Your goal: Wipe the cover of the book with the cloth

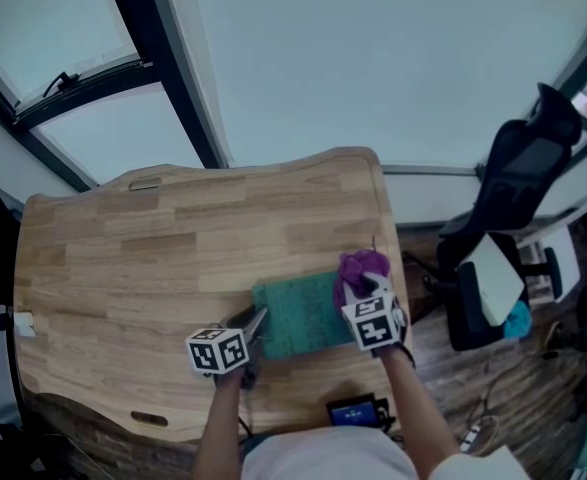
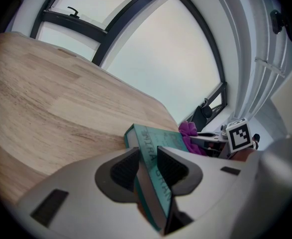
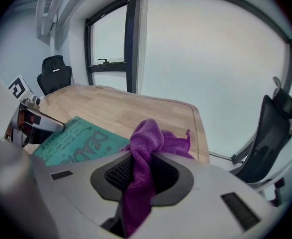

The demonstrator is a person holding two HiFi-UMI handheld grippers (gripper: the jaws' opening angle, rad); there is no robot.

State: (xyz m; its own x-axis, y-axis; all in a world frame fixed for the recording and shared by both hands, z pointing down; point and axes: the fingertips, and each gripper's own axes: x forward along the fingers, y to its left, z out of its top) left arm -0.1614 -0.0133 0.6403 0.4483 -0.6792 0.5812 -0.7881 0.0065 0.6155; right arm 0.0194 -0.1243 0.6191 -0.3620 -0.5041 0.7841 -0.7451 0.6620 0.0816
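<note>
Head view: teal rectangular hardback book (image 1: 298, 315) flat on pale wooden counter (image 1: 123, 258); crumpled purple cloth (image 1: 361, 268) at book's right edge.
Left gripper view: left claw (image 2: 148, 156) clamped on book's spine.
Right gripper view: right claw (image 3: 143, 166) pinching cloth above book's cover.
Risk: cloth may slip free mid-wipe; hard strokes could twist the book.
</note>
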